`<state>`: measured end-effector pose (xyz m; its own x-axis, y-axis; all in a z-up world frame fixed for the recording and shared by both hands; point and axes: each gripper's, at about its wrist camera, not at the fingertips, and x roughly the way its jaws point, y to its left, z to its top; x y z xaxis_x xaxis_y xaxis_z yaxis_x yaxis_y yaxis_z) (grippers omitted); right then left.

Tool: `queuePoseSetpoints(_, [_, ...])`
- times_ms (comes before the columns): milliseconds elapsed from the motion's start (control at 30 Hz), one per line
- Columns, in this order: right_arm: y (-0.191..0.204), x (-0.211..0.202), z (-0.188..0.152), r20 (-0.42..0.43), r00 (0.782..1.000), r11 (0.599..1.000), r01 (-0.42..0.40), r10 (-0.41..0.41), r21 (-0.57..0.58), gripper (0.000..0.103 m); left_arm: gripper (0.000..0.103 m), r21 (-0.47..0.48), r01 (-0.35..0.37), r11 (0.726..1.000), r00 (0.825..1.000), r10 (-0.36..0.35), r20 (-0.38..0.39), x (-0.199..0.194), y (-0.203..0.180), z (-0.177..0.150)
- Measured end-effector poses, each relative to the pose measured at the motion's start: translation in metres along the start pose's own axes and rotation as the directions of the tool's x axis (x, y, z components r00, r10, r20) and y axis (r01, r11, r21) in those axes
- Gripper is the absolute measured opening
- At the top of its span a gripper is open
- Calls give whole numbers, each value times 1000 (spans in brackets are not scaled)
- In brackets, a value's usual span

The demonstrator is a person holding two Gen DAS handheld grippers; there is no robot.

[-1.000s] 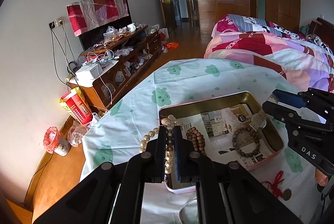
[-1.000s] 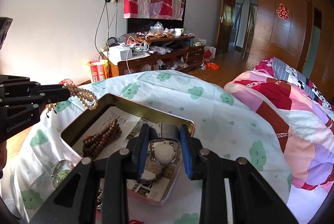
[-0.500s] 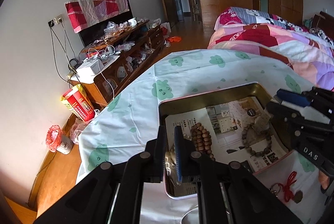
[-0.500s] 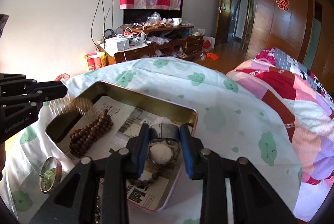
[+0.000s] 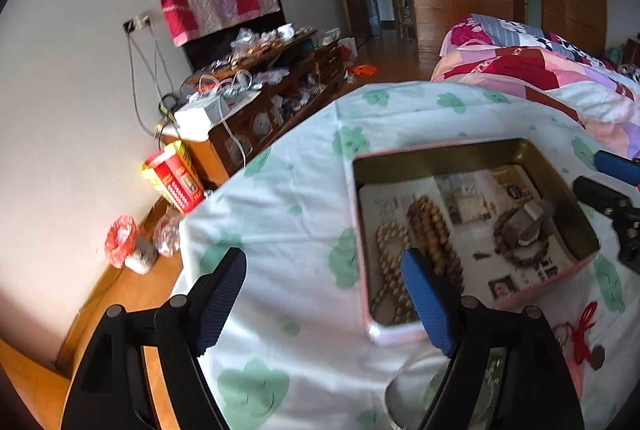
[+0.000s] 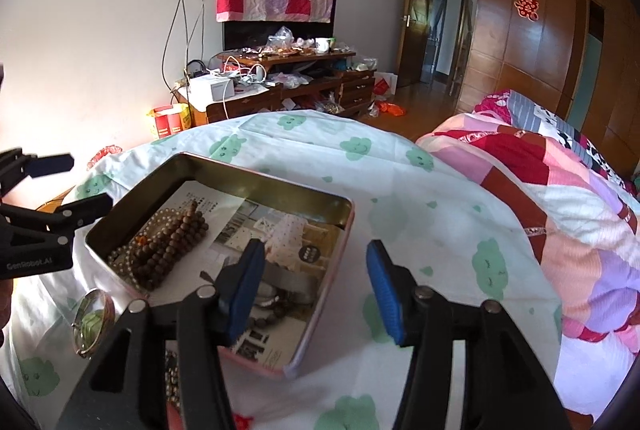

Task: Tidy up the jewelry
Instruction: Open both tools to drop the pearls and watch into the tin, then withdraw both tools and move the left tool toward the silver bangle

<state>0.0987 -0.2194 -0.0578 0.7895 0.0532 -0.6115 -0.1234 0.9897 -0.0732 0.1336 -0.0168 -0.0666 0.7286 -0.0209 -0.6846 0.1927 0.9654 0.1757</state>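
Note:
A pink metal tin [image 5: 362,230] [image 6: 256,175] lined with printed paper sits on the cloud-print cloth. In it lie a pale bead necklace [image 5: 390,266] [image 6: 120,258], a brown wooden bead string [image 5: 434,230] [image 6: 172,246], and a watch [image 5: 524,224] [image 6: 288,284] on a dark bead bracelet [image 5: 516,256]. My left gripper [image 5: 320,302] is open and empty at the tin's near left edge. My right gripper [image 6: 316,288] is open and empty above the tin's near right corner; the watch lies just behind its left finger.
A round glass-faced piece [image 6: 92,322] [image 5: 404,394] and a red cord charm [image 5: 584,334] lie on the cloth beside the tin. A quilted bed [image 6: 560,189] is to the right, a cluttered wooden TV cabinet [image 6: 288,77] by the far wall.
My left gripper lowered the pale necklace into the tin and opened. My right gripper set the watch down in the tin and opened. Both are now empty.

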Motion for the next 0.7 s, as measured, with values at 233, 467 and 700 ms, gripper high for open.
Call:
queuePoseSetpoints(233, [-3, -19, -16, -3, 1000, 1000, 13, -13, 11, 57, 80, -74, -4, 997, 999, 1, -37, -12, 13, -32])
queuePoseSetpoints(467, [-1, -38, -41, -23, 1000, 999, -4, 5, 50, 62, 80, -83, -9, 997, 999, 5, -49, -27, 11, -62])
queuePoseSetpoints(700, [12, -35, -62, -71, 997, 999, -20, 23, 40, 62, 80, -74, 9, 997, 997, -14, -72, -26, 0, -72])
